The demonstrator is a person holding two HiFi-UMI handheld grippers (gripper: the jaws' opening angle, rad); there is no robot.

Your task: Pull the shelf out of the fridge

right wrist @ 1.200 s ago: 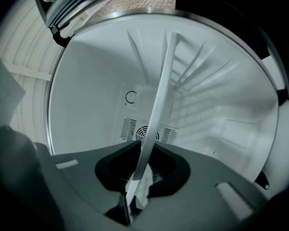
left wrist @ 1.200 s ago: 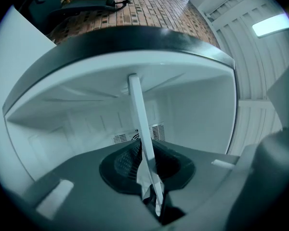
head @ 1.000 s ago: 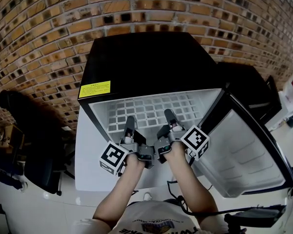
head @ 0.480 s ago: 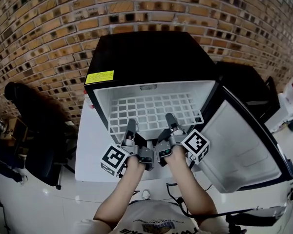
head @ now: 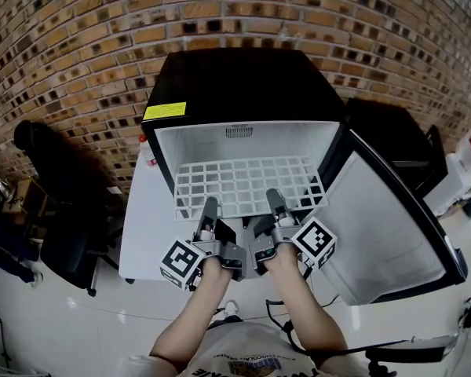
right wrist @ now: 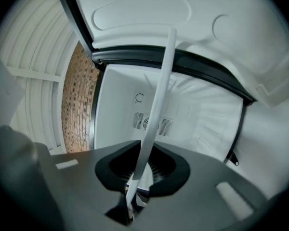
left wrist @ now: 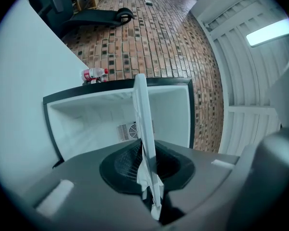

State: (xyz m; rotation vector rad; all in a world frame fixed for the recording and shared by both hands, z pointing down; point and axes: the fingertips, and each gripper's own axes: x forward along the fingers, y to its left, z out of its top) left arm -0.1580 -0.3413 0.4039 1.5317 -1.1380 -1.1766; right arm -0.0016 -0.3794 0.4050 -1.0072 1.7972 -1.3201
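In the head view, the white grid shelf (head: 251, 183) is being held by its front edge. It is lying partly out of the open black fridge (head: 243, 85), with its front projecting past the cabinet's opening. The left gripper (head: 209, 210) and the right gripper (head: 273, 203) are being held side by side near the middle of that edge. The door (head: 388, 234) is standing swung out at the fridge's right side.

In the left gripper view, the shelf (left wrist: 144, 129) is being seen edge-on as a thin white blade, and it is being pinched between narrowly set jaws. A bottle (left wrist: 94, 74) is lying just beside the fridge's left wall.

In the right gripper view, the shelf (right wrist: 159, 95) is likewise being clamped, its rim pressed between jaws set narrowly apart. The fridge's white back wall is being shown behind it.
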